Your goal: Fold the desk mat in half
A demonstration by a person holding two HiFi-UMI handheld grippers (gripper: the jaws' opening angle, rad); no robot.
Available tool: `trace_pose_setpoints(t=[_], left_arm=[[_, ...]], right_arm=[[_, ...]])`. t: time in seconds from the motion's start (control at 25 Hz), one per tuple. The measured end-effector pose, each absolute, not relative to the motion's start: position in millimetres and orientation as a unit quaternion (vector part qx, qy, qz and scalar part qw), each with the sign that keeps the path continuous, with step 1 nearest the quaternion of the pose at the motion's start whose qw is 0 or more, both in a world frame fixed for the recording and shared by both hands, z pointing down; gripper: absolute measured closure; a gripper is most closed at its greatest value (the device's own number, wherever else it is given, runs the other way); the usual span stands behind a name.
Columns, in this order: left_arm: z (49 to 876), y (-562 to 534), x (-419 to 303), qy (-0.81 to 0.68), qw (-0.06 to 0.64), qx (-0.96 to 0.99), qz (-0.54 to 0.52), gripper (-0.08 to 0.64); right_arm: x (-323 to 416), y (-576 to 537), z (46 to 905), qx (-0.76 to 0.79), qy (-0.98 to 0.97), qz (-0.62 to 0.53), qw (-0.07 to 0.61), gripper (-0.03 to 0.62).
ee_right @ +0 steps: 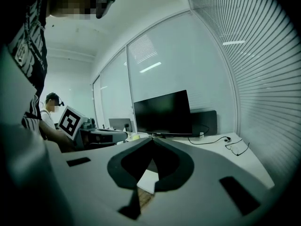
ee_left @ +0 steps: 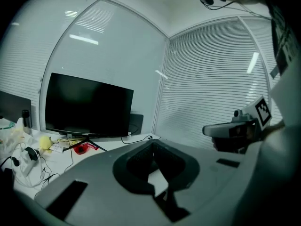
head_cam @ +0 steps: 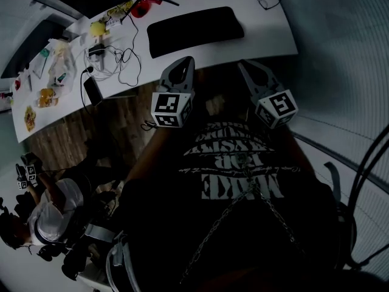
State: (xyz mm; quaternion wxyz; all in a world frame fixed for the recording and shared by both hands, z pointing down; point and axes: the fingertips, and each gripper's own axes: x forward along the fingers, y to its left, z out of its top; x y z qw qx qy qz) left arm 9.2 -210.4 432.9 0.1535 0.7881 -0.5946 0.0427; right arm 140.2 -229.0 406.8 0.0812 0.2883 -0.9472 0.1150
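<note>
Presently: black desk mat (head_cam: 194,30) lay flat toward front edge of white desk (head_cam: 267,35); window blinds (ee_left: 211,79) behind; left-end clutter (head_cam: 55,72) indistinct; left gripper (head_cam: 188,59), right gripper (head_cam: 244,63) closed, empty.

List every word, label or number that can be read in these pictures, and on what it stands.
"MAKE", probably: biggest white line on the person's black shirt, upside down in the head view.
Other shirt lines: too distorted to read.
Cubes on left gripper and right gripper: square patterns, no letters.
Packets on the desk: too small.
</note>
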Motion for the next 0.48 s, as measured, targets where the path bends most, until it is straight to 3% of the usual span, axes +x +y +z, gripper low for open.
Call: trace_pose_setpoints(t=[0.2, 0.48], left_arm=[[440.4, -263.4, -27.9, -0.596, 0.166, 0.784, 0.041, 0.552], [502.7, -362.8, -70.1, -0.576, 0.238, 0.779, 0.073, 0.552]], right_arm=[[104.8, -279.1, 418.8, 0.281, -0.948, 0.113, 0.093, 0.592], [52.4, -371.9, 477.8, 0.276, -0.935, 0.175, 0.141, 0.592]])
